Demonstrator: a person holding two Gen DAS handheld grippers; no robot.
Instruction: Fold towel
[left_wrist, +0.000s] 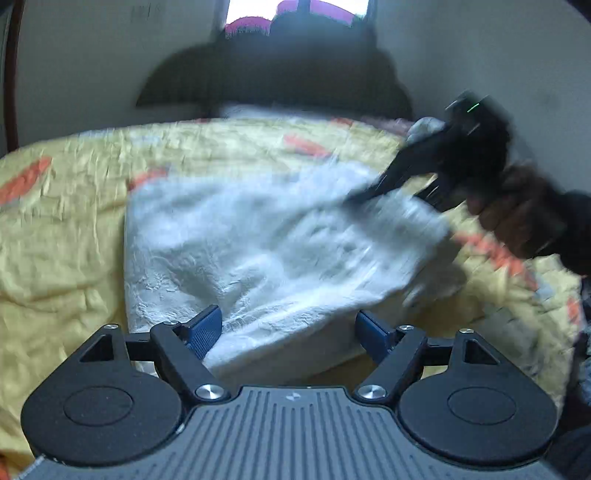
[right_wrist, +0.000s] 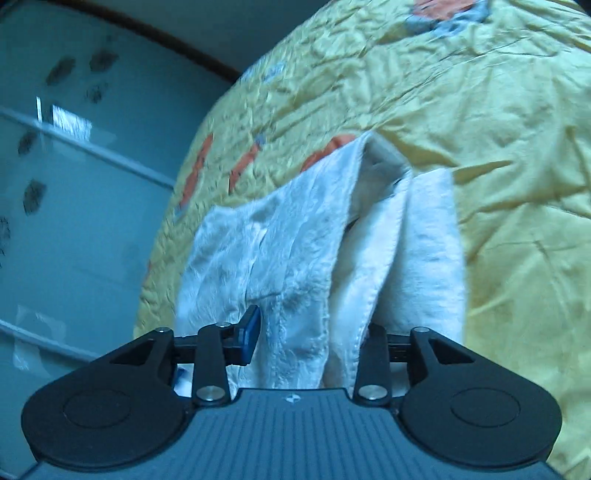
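The white towel (left_wrist: 258, 236) lies on a yellow quilt (left_wrist: 66, 229). Its near edge sits between the wide-spread jaws of the left gripper (left_wrist: 290, 330), untouched by either pad. The right gripper (right_wrist: 314, 332) has bunched folds of the towel (right_wrist: 295, 266) between its jaws, gripping a raised corner. A hand (left_wrist: 517, 214) holds it.

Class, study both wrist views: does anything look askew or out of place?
Yes. The white towel lies crumpled and uneven on the yellow bedspread, one bunched edge lifted by the right gripper.
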